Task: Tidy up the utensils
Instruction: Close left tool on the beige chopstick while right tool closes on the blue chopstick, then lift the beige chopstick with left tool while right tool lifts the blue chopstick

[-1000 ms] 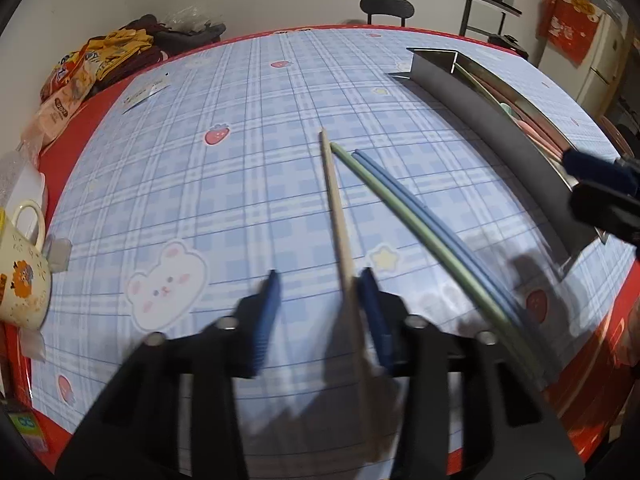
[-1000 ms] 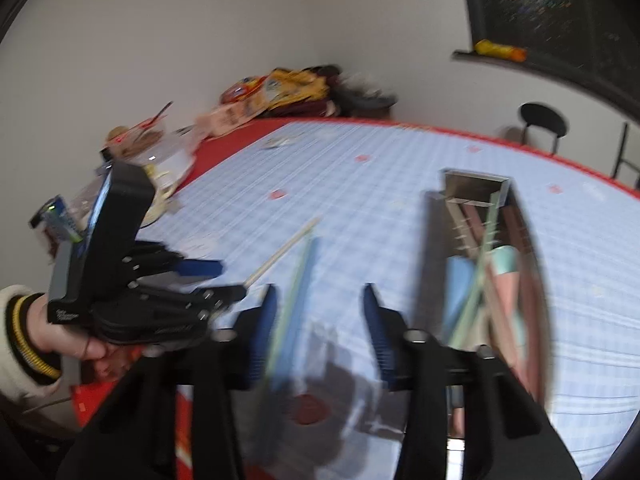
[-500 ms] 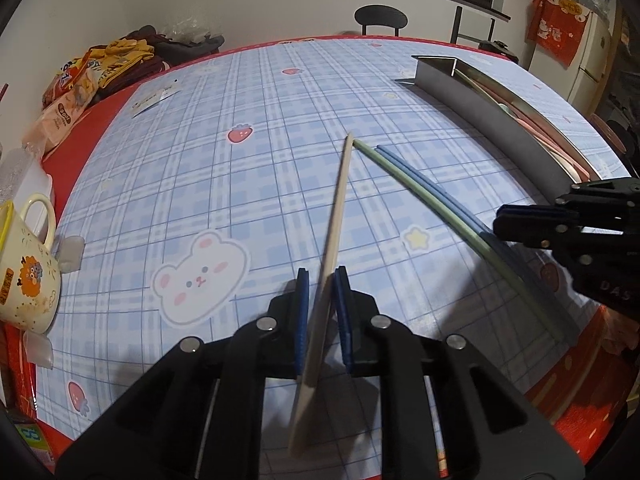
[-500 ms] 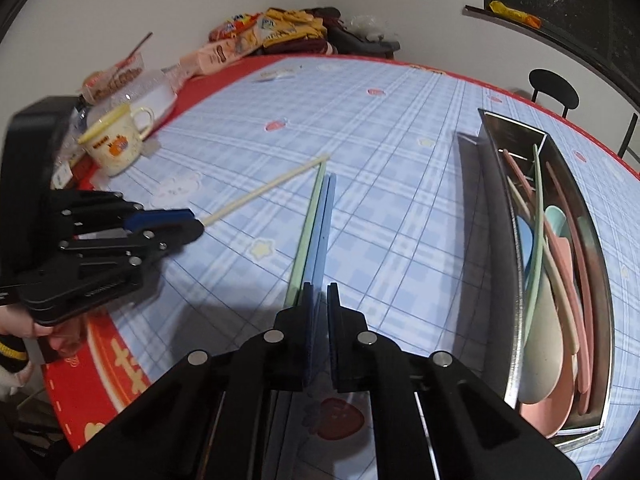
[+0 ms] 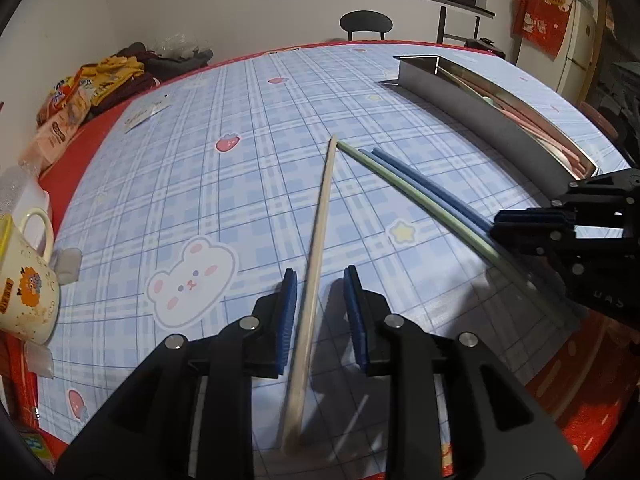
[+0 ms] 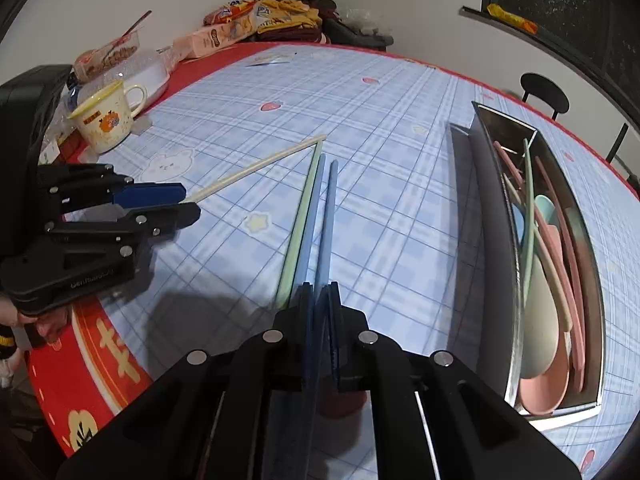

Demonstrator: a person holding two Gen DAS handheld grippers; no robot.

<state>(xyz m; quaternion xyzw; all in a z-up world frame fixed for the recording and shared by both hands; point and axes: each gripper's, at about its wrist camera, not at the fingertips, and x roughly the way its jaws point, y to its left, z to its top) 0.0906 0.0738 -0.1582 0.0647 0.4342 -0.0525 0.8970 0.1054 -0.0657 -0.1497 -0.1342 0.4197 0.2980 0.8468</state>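
Note:
A beige chopstick (image 5: 316,248) lies between the open jaws of my left gripper (image 5: 320,312), touching neither pad; it also shows in the right wrist view (image 6: 256,170). My right gripper (image 6: 320,312) is shut on a dark blue chopstick (image 6: 326,236), its far tip lifted slightly. A light blue chopstick (image 6: 310,224) and a green chopstick (image 6: 298,224) lie beside it on the cloth. The steel utensil tray (image 6: 486,216) at the right holds pink, green and beige utensils.
A yellow-rimmed mug (image 6: 106,120) stands at the table's left edge. Snack packs (image 5: 72,96) and clothes lie at the far corner. A black chair (image 5: 366,24) stands behind the table. The red table edge (image 6: 92,360) is close under both grippers.
My left gripper has opened and let go of the beige chopstick. My right gripper stays shut on the dark blue chopstick, which now splays away from the other two.

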